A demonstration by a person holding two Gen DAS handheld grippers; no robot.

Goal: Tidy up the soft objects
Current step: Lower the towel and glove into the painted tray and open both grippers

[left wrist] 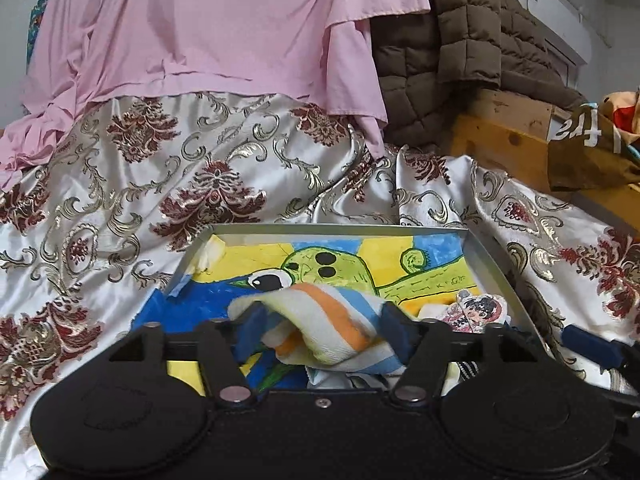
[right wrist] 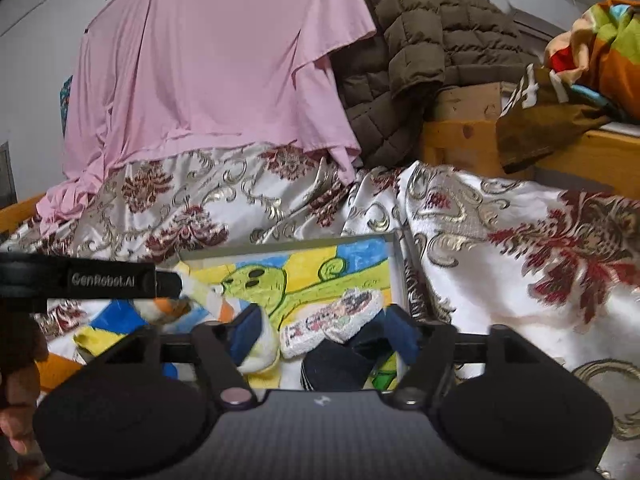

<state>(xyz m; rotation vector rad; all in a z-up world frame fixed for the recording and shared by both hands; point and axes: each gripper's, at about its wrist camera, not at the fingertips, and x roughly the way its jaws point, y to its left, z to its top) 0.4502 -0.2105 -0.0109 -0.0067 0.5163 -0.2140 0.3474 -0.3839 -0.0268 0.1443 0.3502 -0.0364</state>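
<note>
Left wrist view shows the left hand-held gripper (left wrist: 320,330) with its jaws spread wide around a rolled striped sock (left wrist: 332,328); the blue pads (left wrist: 396,330) flank the roll, and whether they touch it or grip it I cannot tell. The sock is white with orange and pale blue bands and sits in a shallow metal tray (left wrist: 486,258) lined with a bright painted drawing (left wrist: 360,264), the tray lying on a patterned satin bedspread (left wrist: 160,184). In the right wrist view the right hand-held gripper (right wrist: 324,336) also stands wide open, holding nothing, with a printed white sock (right wrist: 332,322) and a dark sock (right wrist: 336,364) lying between and just ahead of its fingers in the same tray. These socks look light, limp and squashy, likely to sag or unroll if pinched by a loose edge, so the thick middle of each bundle seems the safest place to take hold. Nothing here looks fragile, though the knit could snag on the tray rim. Behind hang a pink cloth (left wrist: 208,28) and a brown quilted jacket (left wrist: 460,40).
</note>
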